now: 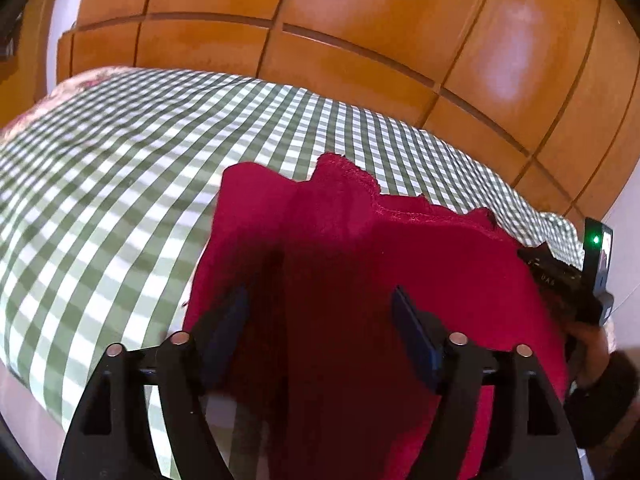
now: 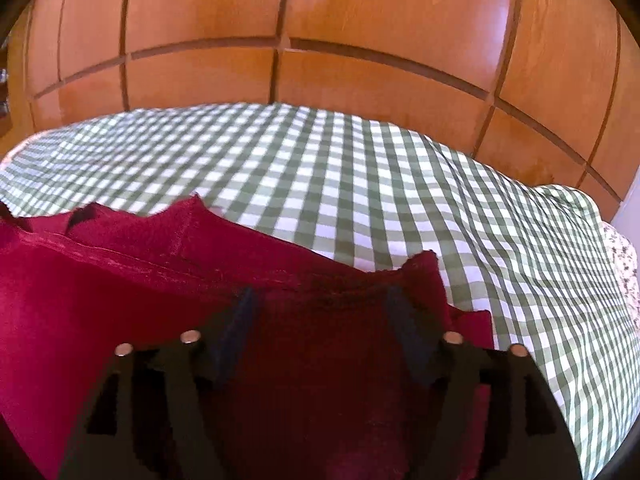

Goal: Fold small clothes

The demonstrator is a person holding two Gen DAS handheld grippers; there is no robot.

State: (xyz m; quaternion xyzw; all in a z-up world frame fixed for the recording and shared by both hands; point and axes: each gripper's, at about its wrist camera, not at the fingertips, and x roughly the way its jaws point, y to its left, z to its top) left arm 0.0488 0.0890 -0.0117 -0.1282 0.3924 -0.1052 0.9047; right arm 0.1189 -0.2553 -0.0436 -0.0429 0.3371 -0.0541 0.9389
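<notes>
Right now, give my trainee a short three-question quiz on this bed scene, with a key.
1. True or false: the red garment lies on a green-and-white checked sheet.
2. How do the jaws of the left gripper stand? A) open, pads clear of the cloth; B) clamped on a cloth edge; C) clamped on the sheet.
3. Fill in: behind the bed stands a wardrobe made of ____.

Key: 1 true; 2 A; 3 wood. The right gripper is open over the red garment too, gripping nothing.
</notes>
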